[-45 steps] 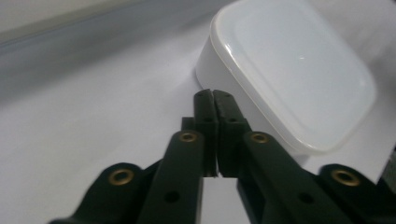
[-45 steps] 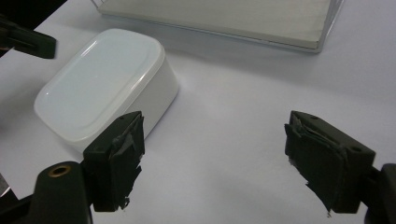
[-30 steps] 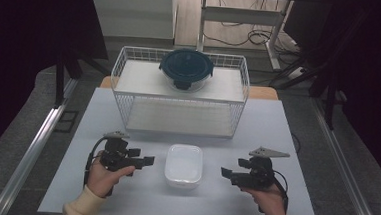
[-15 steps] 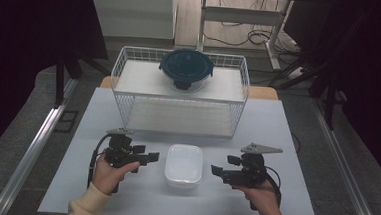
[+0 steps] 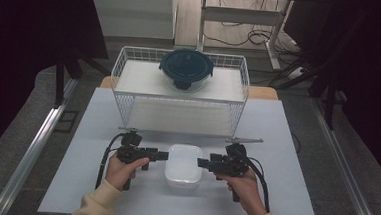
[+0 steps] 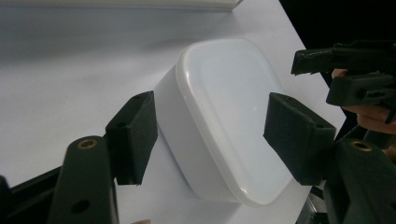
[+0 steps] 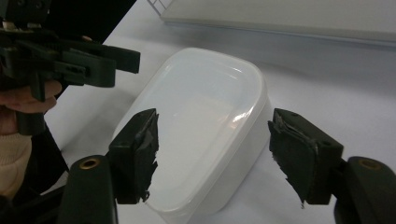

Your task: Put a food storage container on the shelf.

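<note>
Fingers (image 6: 133, 135) of left gripper (image 5: 159, 155) released, flanking white container (image 5: 183, 164); right gripper (image 5: 204, 163) likewise released; container contents hidden under opaque lid.

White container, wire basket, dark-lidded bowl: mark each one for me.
White container (image 5: 183, 162): high view, centre of its lid.
Wire basket (image 5: 180, 115): high view, its near mesh wall.
Dark-lidded bowl (image 5: 186, 67): high view, middle of its lid.

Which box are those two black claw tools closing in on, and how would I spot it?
Start at the white wire basket at the table's far side, then come toward the person. On the bare tabletop lies a white rounded-rectangle plastic box, between the left gripper and right gripper. The basket's round bowl is dark-lidded.
</note>
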Demonstrator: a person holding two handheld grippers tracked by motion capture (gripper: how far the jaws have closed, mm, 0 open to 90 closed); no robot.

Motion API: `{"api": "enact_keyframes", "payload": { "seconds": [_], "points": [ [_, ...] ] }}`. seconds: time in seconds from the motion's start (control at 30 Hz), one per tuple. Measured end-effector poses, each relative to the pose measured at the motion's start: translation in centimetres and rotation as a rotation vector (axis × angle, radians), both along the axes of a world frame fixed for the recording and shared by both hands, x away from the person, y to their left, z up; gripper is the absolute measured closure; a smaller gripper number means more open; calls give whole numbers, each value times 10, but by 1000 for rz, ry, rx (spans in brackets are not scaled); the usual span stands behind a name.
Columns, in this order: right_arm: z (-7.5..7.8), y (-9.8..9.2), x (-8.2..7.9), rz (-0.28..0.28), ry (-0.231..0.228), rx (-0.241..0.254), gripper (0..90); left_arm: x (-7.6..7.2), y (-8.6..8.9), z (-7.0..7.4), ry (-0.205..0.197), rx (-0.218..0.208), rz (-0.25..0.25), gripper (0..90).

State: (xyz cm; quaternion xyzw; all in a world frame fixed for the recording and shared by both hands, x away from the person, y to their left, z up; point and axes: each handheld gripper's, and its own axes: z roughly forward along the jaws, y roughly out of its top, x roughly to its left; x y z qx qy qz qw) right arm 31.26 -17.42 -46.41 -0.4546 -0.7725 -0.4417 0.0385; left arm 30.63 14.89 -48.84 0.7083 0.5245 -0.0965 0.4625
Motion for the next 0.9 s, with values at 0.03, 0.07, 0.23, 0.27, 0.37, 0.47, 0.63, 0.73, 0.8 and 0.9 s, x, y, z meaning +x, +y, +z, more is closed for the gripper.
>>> {"api": "enact_keyframes", "payload": {
  "seconds": [0.03, 0.07, 0.23, 0.27, 0.37, 0.47, 0.63, 0.73, 0.8, 0.9],
  "points": [
    [-2, 0, 1, -4, 8, 5, 343, 0, 0, 0, 0, 0, 0, 350],
    [-4, 0, 2, -8, 17, 13, 349, 2, -1, -4, 16, -14, -10, 355],
    [-18, 1, 4, -13, 66, 23, 380, 4, -5, -10, 34, -11, -28, 386],
    [-19, 2, 4, -13, 76, 24, 390, 4, -5, -10, 35, -13, -31, 390],
    [-24, 4, 4, -17, 94, 35, 426, 5, -7, -13, 54, -33, -37, 407],
    [-27, 4, 6, -23, 120, 53, 450, 8, -7, -15, 62, -45, -60, 442],
    [-30, 4, 6, -27, 146, 67, 498, 8, -7, -18, 87, -80, -71, 488],
    [-33, 3, 7, -38, 179, 86, 539, 9, -6, -24, 123, -115, -76, 542],
    [-34, 2, 7, -52, 195, 97, 566, 8, -6, -25, 134, -114, -77, 579],
    [-34, -1, 7, -67, 215, 119, 622, 8, -5, -26, 138, -118, -63, 613]
  ]
}}
